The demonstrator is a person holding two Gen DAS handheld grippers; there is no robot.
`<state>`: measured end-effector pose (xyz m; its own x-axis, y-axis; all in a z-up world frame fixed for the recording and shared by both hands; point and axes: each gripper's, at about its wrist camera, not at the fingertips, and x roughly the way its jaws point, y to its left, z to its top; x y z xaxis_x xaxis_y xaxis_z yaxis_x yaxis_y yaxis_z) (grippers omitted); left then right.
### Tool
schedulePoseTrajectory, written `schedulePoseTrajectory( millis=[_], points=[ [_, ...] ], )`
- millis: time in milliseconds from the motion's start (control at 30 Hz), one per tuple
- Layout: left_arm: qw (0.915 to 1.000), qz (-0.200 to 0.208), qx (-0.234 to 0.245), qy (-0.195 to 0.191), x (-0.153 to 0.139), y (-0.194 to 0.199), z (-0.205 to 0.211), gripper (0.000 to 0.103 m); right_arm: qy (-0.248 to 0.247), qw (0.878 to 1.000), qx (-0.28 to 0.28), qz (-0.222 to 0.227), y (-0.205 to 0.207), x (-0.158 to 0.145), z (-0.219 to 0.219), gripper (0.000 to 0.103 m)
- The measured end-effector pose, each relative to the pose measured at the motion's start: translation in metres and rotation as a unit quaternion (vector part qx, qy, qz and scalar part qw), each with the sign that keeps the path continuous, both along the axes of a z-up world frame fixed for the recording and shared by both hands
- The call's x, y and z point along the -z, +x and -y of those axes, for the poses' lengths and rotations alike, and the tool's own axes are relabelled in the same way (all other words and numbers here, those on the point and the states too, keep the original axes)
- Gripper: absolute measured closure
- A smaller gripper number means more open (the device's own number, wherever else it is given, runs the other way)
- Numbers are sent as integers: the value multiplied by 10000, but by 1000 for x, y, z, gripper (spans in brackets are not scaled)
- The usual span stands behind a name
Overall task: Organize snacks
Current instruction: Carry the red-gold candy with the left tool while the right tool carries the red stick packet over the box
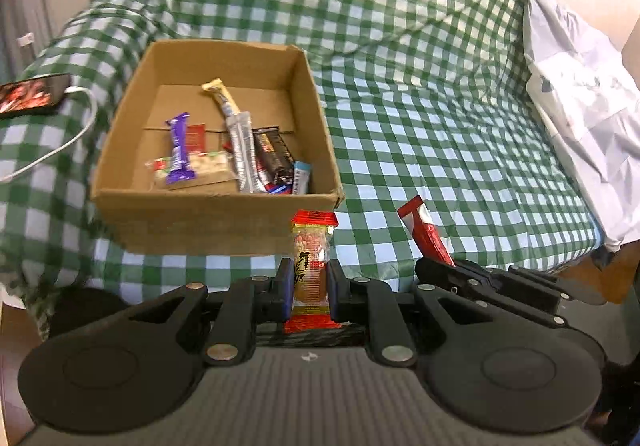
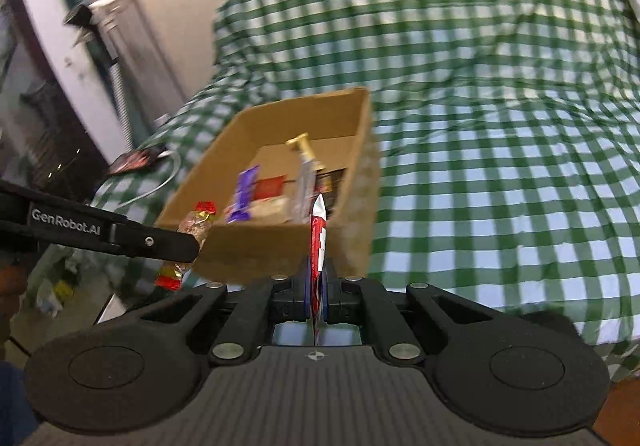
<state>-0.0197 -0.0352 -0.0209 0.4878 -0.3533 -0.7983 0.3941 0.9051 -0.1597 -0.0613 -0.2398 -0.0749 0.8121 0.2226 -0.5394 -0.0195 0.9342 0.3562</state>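
Observation:
An open cardboard box (image 1: 120,150) sits on a green checked cloth and holds several wrapped snacks, among them a purple bar (image 1: 178,150) and a silver stick (image 1: 242,150). My left gripper (image 1: 310,278) is shut on a clear snack pack with red ends (image 1: 312,242), held upright just before the box's near wall. My right gripper (image 2: 317,278) is shut on a thin red and white snack packet (image 2: 319,234), also near the box (image 2: 352,150). In the left wrist view the right gripper (image 1: 448,266) holds its red packet (image 1: 426,234) to the right. In the right wrist view the left gripper (image 2: 188,246) with its pack (image 2: 196,226) is at the left.
The checked cloth (image 1: 420,106) covers a bed. A phone (image 1: 30,92) with a white cable (image 1: 76,126) lies left of the box. A white crumpled sheet (image 1: 580,98) lies at the right edge. A clamp stand (image 2: 100,18) stands left of the bed.

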Motion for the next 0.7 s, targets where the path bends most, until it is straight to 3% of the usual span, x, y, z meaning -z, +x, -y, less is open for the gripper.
schedulePoseTrajectory(
  millis=[233, 700],
  points=[
    [9990, 310, -154, -281, -15, -32, -32, 85, -343, 9990, 1, 295, -31, -20, -24, 98],
    [9973, 457, -260, -513, -20, -40, -48, 85, -658, 9971, 14, 386, -47, -30, -40, 98]
  ],
)
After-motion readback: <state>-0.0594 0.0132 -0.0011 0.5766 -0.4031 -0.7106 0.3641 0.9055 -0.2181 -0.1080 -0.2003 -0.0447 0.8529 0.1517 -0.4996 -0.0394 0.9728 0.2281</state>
